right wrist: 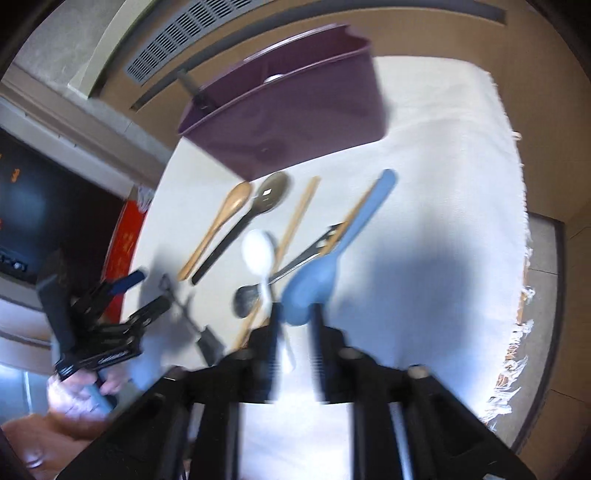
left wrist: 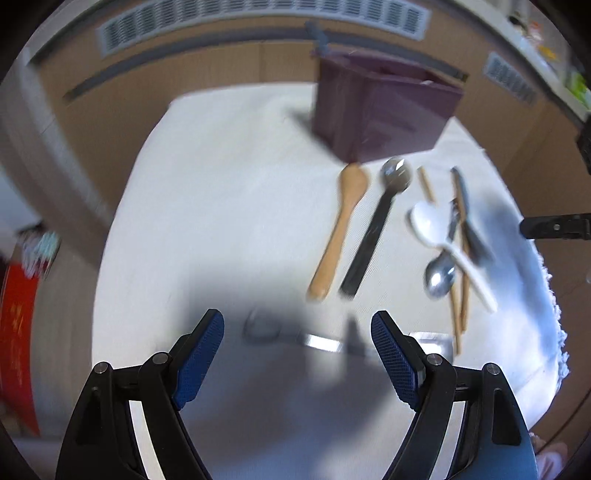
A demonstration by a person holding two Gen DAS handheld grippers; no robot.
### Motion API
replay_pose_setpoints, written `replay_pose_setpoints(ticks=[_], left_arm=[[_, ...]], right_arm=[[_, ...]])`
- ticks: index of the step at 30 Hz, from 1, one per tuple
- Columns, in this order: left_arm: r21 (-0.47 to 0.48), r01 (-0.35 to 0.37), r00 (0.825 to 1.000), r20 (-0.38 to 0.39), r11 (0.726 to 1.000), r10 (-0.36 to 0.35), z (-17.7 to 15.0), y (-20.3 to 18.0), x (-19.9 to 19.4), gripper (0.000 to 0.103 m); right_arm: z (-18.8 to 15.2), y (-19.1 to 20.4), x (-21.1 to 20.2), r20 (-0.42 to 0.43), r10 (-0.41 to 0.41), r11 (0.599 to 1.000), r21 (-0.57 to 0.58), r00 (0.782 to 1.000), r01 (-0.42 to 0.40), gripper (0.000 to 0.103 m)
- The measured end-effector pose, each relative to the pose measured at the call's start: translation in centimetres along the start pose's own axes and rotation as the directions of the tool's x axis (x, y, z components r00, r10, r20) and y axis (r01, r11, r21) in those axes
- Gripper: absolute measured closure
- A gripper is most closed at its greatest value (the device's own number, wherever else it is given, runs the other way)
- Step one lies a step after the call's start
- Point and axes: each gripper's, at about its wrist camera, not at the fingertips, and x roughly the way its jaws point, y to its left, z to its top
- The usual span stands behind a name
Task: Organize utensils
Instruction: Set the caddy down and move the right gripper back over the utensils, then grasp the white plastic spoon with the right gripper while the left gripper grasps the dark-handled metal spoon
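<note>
A purple utensil holder [left wrist: 380, 114] [right wrist: 295, 122] stands at the far side of a white cloth. In front of it lie a wooden spoon [left wrist: 340, 232] [right wrist: 218, 229], a black-handled metal spoon [left wrist: 373, 236] [right wrist: 251, 218], a white spoon [left wrist: 436, 229] [right wrist: 258, 251], a small metal spoon [left wrist: 439, 277] [right wrist: 245, 299], chopsticks [left wrist: 460, 302] [right wrist: 299, 214], a fork [right wrist: 314, 251] and a blue spoon [right wrist: 332, 254]. My left gripper [left wrist: 297, 325] [right wrist: 147, 295] is open wide above a blurred metal utensil [left wrist: 321, 341]. My right gripper [right wrist: 295, 314] is partly open, its tips just at the blue spoon's bowl, gripping nothing.
The white cloth [left wrist: 221, 184] covers a small table with a frayed right edge [right wrist: 517, 332]. Brown floor surrounds it, with a vent grille [left wrist: 258, 18] beyond. A red item [left wrist: 18, 332] sits at the left. A hand [right wrist: 81, 391] holds the left gripper.
</note>
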Motion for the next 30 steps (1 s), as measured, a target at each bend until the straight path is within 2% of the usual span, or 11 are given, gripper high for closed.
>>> replay_pose_setpoints(ticks=[1,3,5,8,14,15,18,19,23,26,30], left_arm=[[-0.031,0.012,1.000,-0.019,0.999,-0.013,-0.5,0.4,-0.1,0.021],[-0.100,0.044,0.997,-0.058,0.994,-0.050,-1.2,1.2,0.0,0.021],[-0.149,0.067,0.994,-0.075,0.986,-0.079,-1.2,1.5,0.6,0.021],[-0.168,0.067,0.995,-0.056,0.984,-0.077,-0.2,0.6,1.6,0.021],[-0.064,0.117,0.993,-0.005,0.991,-0.118,3.8,-2.9,4.0,0.021],[-0.026,0.125,0.992,-0.001,0.992,-0.125,4.5,-3.9,4.5,0.021],[0.046,0.155,0.987,0.029,0.987,-0.157,6.3,-5.3,4.7,0.021],[0.065,0.146,0.988,0.050,0.987,-0.149,6.8,-5.5,4.5,0.021],[0.081,0.018,0.993,0.117,0.997,-0.028,9.9,-5.0,5.2,0.021],[0.042,0.005,0.994,0.106,0.999,-0.010,12.0,-3.7,6.4,0.021],[0.046,-0.005,0.994,0.106,0.999,0.000,13.3,-3.0,7.4,0.021]], right_arm=[[-0.5,-0.3,0.1,0.027,-0.017,1.000,0.005,1.000,0.017,0.044],[-1.4,-1.3,0.4,0.086,-0.051,0.999,0.022,0.995,0.049,0.027],[-2.5,-1.8,0.7,0.123,-0.067,0.998,0.028,0.990,0.064,0.026],[-3.6,-2.2,1.9,0.133,-0.084,0.996,0.021,0.987,0.082,0.026],[-5.3,-2.1,2.7,0.151,-0.116,0.993,-0.018,0.982,0.120,0.024],[-5.4,-2.1,2.7,0.152,-0.120,0.992,-0.022,0.981,0.124,0.022],[-5.5,-2.2,2.9,0.152,-0.075,0.997,-0.012,0.986,0.078,0.004],[-5.5,-2.4,2.9,0.158,-0.054,0.998,-0.003,0.986,0.056,0.000],[-5.8,-2.6,2.7,0.200,-0.040,0.999,0.023,0.979,0.036,0.000],[-6.0,-2.7,2.7,0.225,-0.039,0.999,0.022,0.974,0.035,0.000],[-6.5,-3.2,2.4,0.271,-0.022,0.997,0.079,0.962,0.001,0.000]])
